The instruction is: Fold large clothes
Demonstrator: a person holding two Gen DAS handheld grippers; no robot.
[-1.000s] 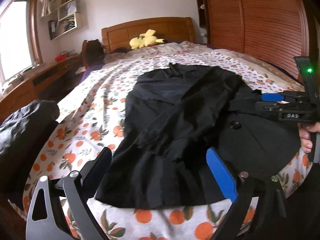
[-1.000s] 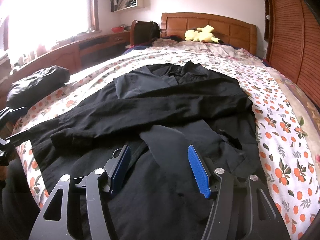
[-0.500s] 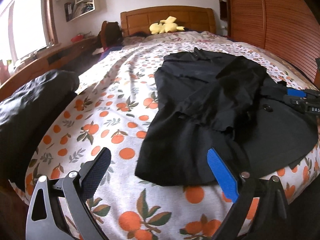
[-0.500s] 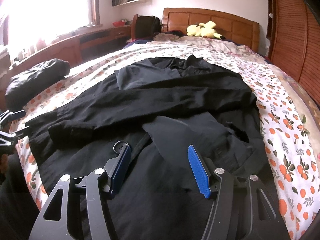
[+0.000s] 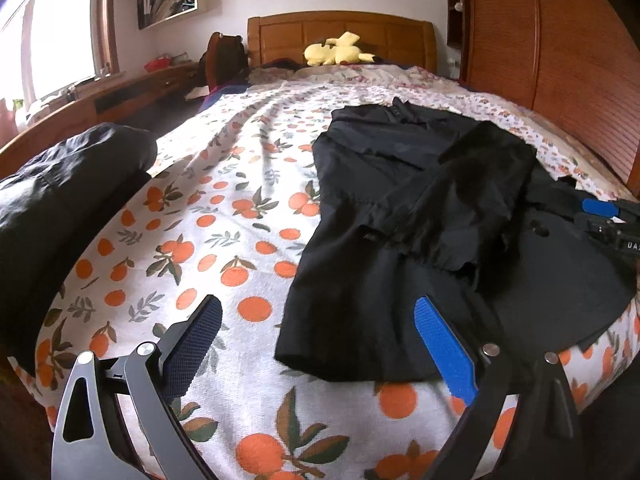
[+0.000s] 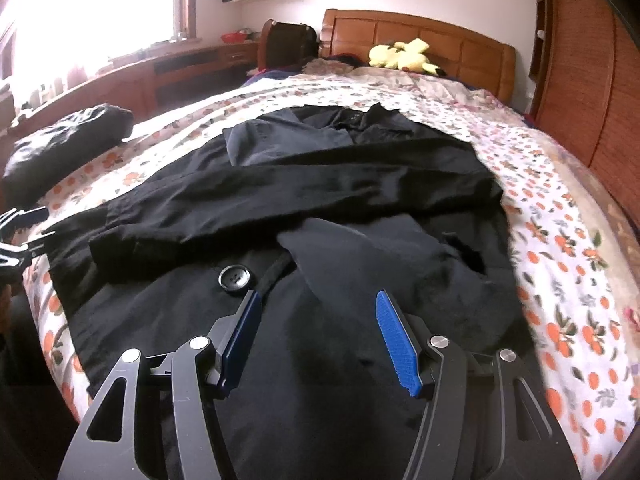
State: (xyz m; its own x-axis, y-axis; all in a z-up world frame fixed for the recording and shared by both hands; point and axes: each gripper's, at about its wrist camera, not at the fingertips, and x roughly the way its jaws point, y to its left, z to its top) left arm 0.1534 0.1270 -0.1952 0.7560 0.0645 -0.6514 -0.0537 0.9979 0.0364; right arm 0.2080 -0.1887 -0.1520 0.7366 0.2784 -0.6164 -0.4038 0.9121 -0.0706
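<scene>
A large black coat (image 5: pixel 420 216) lies spread on the bed, collar toward the headboard, one sleeve folded across its front (image 6: pixel 280 204). A big black button (image 6: pixel 234 279) shows near the hem. My left gripper (image 5: pixel 320 340) is open and empty, low over the coat's bottom left corner and the sheet beside it. My right gripper (image 6: pixel 318 332) is open and empty, just above the coat's lower front, close to the button. The right gripper also shows at the right edge of the left wrist view (image 5: pixel 604 216).
The bed has an orange-print sheet (image 5: pixel 208 232) and a wooden headboard (image 5: pixel 340 36) with a yellow plush toy (image 5: pixel 338 54). A dark bundle of clothes (image 5: pixel 60 196) lies at the bed's left edge. A wooden wardrobe (image 5: pixel 560 60) stands on the right.
My left gripper has swung left and off the coat's middle toward its bottom left corner. My right gripper has moved down closer to the coat near the button. Both stayed open.
</scene>
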